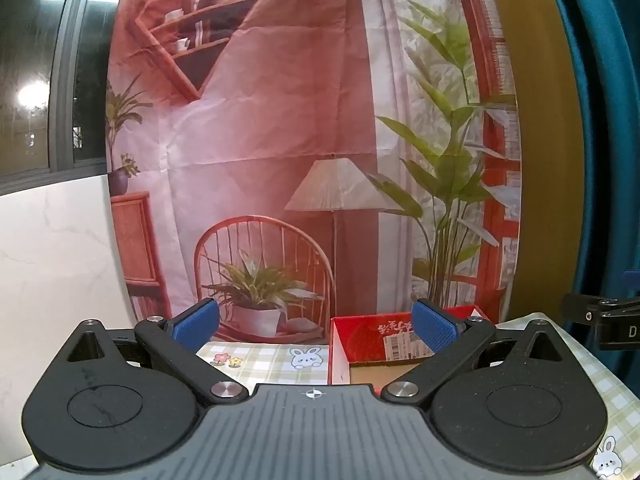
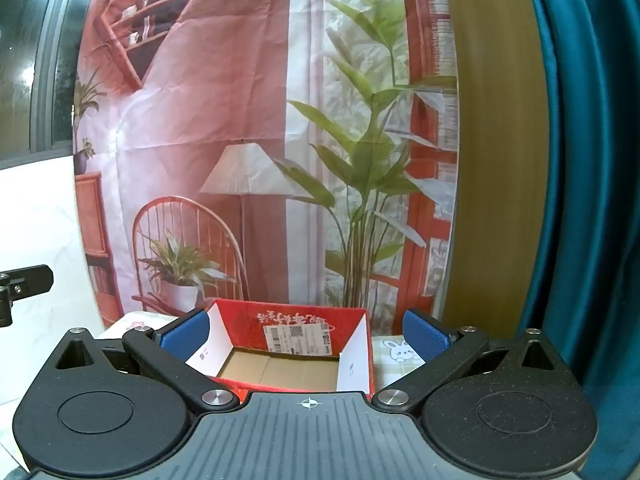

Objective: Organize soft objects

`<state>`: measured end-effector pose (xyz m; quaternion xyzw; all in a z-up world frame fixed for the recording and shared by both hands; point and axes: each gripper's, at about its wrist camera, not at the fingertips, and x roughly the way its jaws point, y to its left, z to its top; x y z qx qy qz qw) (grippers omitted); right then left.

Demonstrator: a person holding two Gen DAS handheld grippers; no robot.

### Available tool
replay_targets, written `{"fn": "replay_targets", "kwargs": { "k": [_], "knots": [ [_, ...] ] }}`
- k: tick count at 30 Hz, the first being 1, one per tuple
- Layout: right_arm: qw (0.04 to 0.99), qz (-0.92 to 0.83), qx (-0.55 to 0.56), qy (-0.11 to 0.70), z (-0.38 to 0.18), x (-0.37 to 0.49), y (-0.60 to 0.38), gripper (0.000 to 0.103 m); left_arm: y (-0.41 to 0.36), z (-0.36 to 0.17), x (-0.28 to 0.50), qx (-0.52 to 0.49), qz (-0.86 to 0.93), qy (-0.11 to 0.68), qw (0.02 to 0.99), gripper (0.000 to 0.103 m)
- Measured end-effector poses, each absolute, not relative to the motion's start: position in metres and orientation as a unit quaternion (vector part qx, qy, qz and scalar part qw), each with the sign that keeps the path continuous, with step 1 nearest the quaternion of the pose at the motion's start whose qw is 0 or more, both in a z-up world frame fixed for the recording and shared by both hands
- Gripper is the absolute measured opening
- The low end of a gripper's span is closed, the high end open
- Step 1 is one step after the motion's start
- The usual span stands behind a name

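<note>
Two views, neither showing any soft object. Open red cardboard box with brown floor and white inner flaps [image 2: 292, 354] sits on the green-checked tablecloth with rabbit prints [image 1: 272, 362], directly before the printed room-scene backdrop cloth [image 1: 280, 128]. Its near edge is cut off by the right gripper [image 2: 306, 334] body. White barcode label [image 2: 298, 338] on the far inner wall, upside down; gold script beside it unreadable (too small). Left gripper [image 1: 316, 326]: blue pads spread wide, nothing between, box just right of it. Right gripper likewise wide, empty, straddling the box.
</note>
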<state>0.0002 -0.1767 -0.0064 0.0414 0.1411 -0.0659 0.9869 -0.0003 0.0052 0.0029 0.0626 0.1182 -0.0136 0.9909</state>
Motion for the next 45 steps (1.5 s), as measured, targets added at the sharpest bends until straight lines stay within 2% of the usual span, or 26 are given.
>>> {"fn": "replay_targets", "kwargs": {
  "k": [45],
  "knots": [
    [0.988,-0.062,0.036,0.140,-0.014,-0.006,-0.191,0.103,0.003,0.002,0.001,0.049,-0.009,0.124,0.991,0.103]
  ]
}}
